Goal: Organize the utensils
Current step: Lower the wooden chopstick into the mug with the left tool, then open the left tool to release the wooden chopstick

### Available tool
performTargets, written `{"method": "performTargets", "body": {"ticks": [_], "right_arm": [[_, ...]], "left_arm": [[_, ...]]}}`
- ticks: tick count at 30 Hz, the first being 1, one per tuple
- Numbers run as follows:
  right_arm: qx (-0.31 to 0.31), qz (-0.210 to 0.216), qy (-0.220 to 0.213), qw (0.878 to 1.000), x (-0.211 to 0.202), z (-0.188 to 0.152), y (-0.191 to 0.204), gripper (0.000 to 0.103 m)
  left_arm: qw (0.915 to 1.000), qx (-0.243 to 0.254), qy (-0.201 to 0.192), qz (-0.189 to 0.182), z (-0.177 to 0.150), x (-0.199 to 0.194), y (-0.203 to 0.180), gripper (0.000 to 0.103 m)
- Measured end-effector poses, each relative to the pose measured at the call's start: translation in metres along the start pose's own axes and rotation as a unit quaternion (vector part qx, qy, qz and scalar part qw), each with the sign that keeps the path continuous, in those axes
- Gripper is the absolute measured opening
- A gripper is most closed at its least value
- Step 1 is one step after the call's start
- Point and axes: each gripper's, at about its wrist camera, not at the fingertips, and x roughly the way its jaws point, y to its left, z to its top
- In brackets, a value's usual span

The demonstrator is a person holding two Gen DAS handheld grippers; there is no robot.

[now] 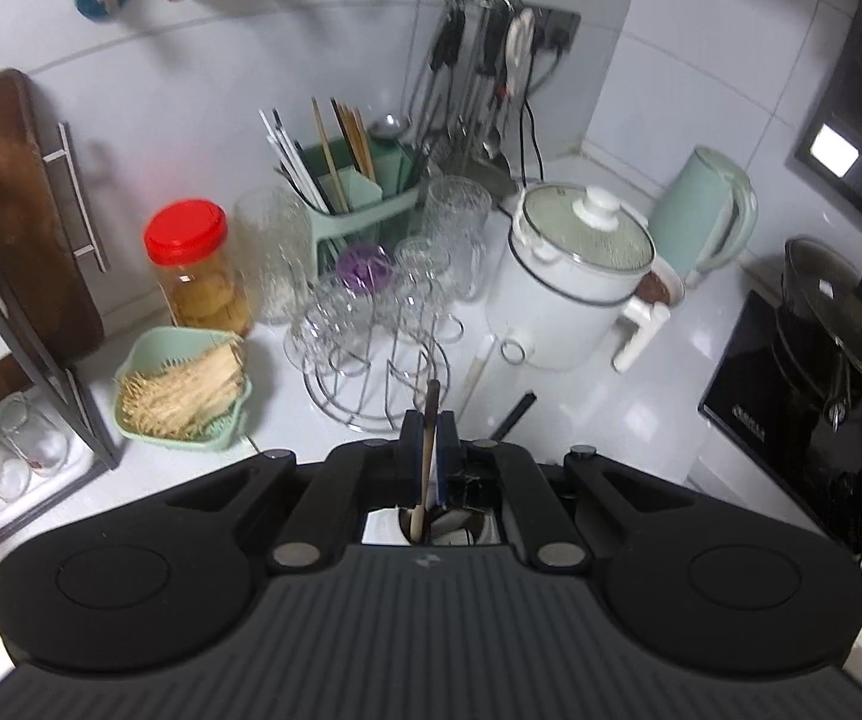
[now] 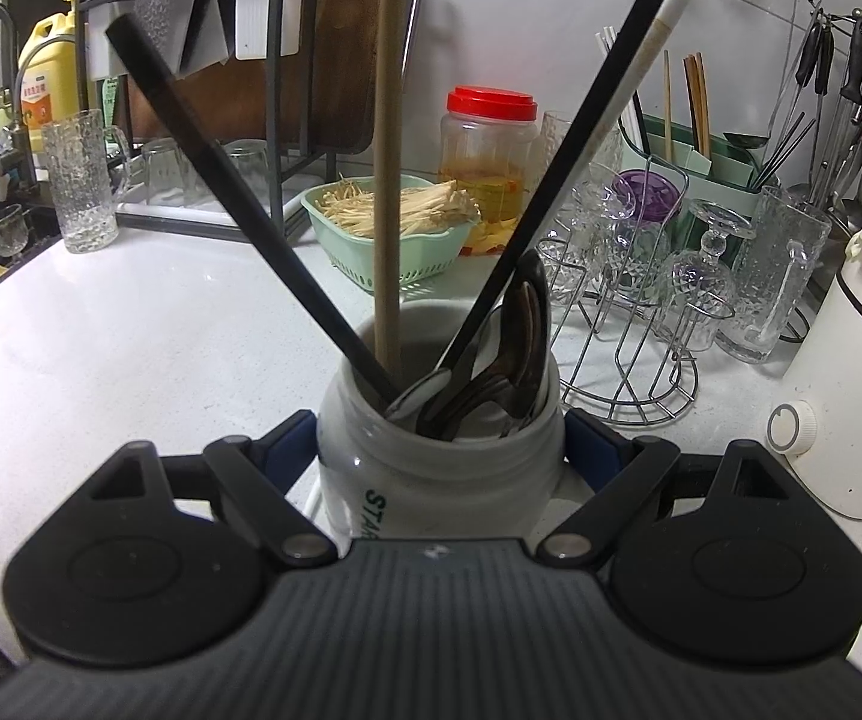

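My right gripper (image 2: 440,441) is shut on a white mug (image 2: 431,468) with green lettering, one blue pad on each side. In the mug stand a wooden chopstick (image 2: 388,180), two black chopsticks (image 2: 239,204), a white chopstick (image 2: 653,54) and several spoons (image 2: 521,348). My left gripper (image 1: 429,420) hangs above the mug, shut on the wooden chopstick (image 1: 429,438), whose lower end reaches into the mug (image 1: 383,525) seen through the gap under the fingers. A white chopstick (image 1: 476,372) and a black chopstick (image 1: 515,414) lie loose on the counter beyond.
A green utensil holder (image 1: 365,198) with chopsticks stands at the back, a wire rack of glasses (image 1: 371,324) before it. Left are a red-lidded jar (image 1: 197,270) and a green basket of toothpicks (image 1: 179,390). Right are a white cooker (image 1: 569,276), kettle (image 1: 701,210) and cooktop (image 1: 791,420).
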Motion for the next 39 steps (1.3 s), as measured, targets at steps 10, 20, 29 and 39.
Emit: {"method": "performTargets", "body": {"ticks": [10,20,29,39], "right_arm": [[-0.005,-0.002,0.004,1.0,0.001,0.001,0.002,0.091],[-0.004,-0.004,0.006,1.0,0.002,0.001,0.002,0.091],[-0.004,-0.005,0.01,1.0,0.002,0.002,0.002,0.091],[-0.003,-0.005,0.007,1.0,0.002,0.0,0.002,0.091]], "left_arm": [[0.9993,-0.01,0.035,-0.002,-0.014,0.029,0.004,0.005],[0.9993,-0.025,0.026,-0.006,-0.018,0.024,0.007,0.013],[0.996,-0.079,-0.04,0.017,-0.031,-0.013,0.017,0.028],[0.9728,-0.211,-0.047,0.084,-0.099,-0.022,0.051,0.031]]}}
